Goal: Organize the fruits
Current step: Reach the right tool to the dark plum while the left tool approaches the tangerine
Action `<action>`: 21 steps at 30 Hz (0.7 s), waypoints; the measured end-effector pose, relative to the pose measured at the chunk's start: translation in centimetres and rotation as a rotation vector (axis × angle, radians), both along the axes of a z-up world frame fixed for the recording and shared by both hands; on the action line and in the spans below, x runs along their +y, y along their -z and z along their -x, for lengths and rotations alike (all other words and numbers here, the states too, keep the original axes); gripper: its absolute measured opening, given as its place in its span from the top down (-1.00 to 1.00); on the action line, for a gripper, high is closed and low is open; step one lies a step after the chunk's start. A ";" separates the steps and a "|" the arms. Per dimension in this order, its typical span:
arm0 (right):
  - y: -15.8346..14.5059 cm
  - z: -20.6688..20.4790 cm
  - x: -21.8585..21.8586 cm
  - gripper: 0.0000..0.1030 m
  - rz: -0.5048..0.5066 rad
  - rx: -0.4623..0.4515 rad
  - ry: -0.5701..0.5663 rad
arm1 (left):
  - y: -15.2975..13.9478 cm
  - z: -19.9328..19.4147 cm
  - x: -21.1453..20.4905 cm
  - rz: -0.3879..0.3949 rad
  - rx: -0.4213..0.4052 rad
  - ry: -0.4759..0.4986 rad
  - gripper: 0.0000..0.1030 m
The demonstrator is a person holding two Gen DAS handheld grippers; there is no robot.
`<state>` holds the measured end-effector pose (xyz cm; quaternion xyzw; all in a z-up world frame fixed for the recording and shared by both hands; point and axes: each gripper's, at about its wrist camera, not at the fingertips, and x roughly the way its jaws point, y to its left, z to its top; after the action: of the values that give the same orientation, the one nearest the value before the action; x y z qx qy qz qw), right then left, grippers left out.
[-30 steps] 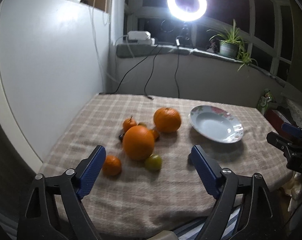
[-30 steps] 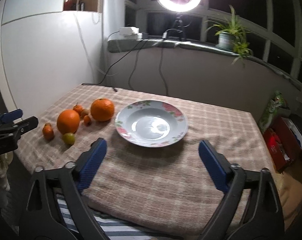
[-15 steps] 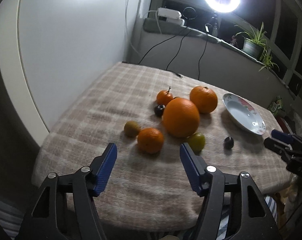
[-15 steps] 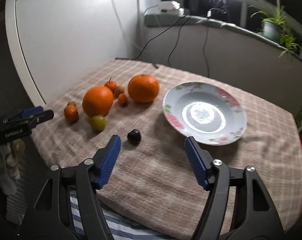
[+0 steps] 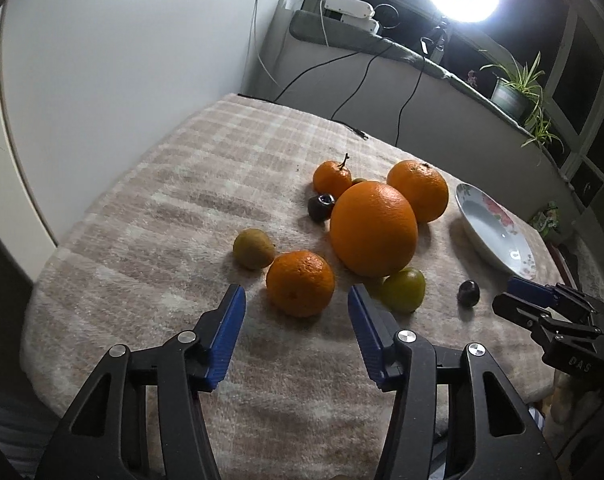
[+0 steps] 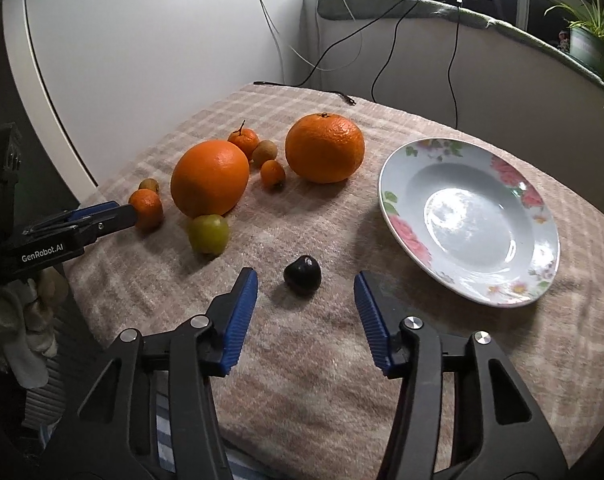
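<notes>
At lower centre, closing but still empty, the right gripper (image 6: 306, 294) was aligned on the dark plum (image 6: 302, 275), and the left gripper (image 5: 296, 306) likewise on the small mandarin (image 5: 300, 283).

Large oranges (image 6: 209, 178) (image 6: 324, 148) at far left of checked cloth, mandarins (image 5: 300, 283) (image 6: 243, 141), green plum (image 6: 208, 234) alongside; dark plum (image 6: 302, 275) nearest; flowered plate (image 6: 542, 248) right, empty.

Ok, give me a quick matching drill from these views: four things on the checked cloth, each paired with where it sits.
Things:
1. small dark plum
2. floral white plate
3. green-yellow round fruit
4. small stemmed tangerine

Places:
A. behind the big oranges
B. just ahead of the right tongs
C. empty, right side of the cloth
D. against the nearest big orange's front

Pairs: 1-B, 2-C, 3-D, 4-A
</notes>
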<state>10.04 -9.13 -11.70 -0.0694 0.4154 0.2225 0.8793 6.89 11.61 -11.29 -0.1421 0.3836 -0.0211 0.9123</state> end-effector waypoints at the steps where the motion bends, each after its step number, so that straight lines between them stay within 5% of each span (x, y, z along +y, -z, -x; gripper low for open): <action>1: 0.1 -0.3 0.1 0.00 -0.002 0.007 -0.003 | 0.1 -0.1 0.0 0.000 0.001 0.000 -0.02; 21: 2.6 -2.7 1.4 0.30 0.028 0.081 -0.020 | 1.2 -1.7 0.0 0.022 0.020 0.003 0.09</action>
<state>12.79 -7.70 -14.29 -0.0768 0.4530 0.2283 0.8584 8.63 11.59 -12.49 -0.1518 0.3924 -0.0251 0.9068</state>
